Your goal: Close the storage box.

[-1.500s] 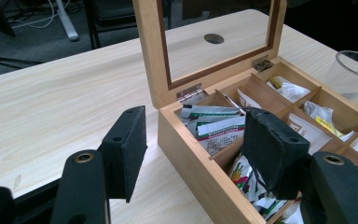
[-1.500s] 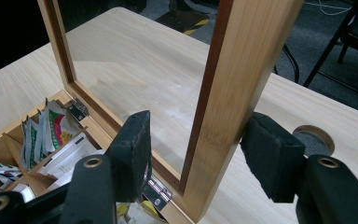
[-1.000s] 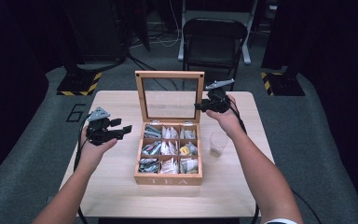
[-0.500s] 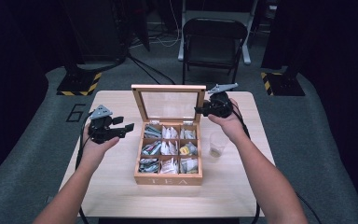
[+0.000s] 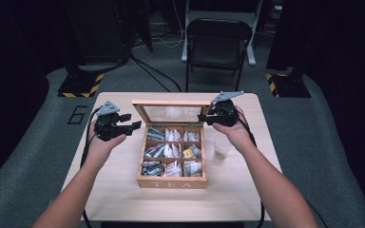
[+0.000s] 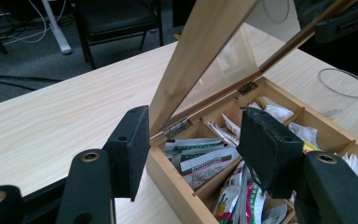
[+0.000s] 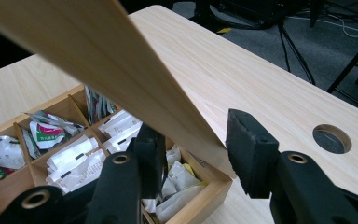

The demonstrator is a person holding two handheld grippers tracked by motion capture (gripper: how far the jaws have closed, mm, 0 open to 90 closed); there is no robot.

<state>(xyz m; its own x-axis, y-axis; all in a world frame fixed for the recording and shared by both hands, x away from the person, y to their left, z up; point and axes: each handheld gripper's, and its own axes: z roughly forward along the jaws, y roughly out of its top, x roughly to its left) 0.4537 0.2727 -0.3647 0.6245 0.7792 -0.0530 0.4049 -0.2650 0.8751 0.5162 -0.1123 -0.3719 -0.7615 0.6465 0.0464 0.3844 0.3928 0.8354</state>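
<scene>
A wooden tea box [image 5: 171, 183] stands mid-table with several compartments of tea bags [image 5: 171, 152]. Its glass lid [image 5: 171, 103] is half raised and leans over the box. My right gripper [image 5: 204, 118] is at the lid's right edge. In the right gripper view the lid [image 7: 98, 51] runs between the pads of that gripper [image 7: 200, 149], which have just been opening and do not clamp it. My left gripper [image 5: 132, 121] hovers left of the box, apart from it. Its jaws [image 6: 198, 140] have just been closing with nothing held.
A clear plastic cup [image 5: 221, 148] stands right of the box, under my right hand. The table [image 7: 261, 84] has a round cable hole [image 7: 332, 138] near one edge. A black folding chair [image 5: 216, 40] stands behind the table, with dark stands [image 5: 78, 88] at the sides.
The lid has tipped from upright down toward the box, and my right gripper came down with it. My left gripper drifted a little toward the box.
</scene>
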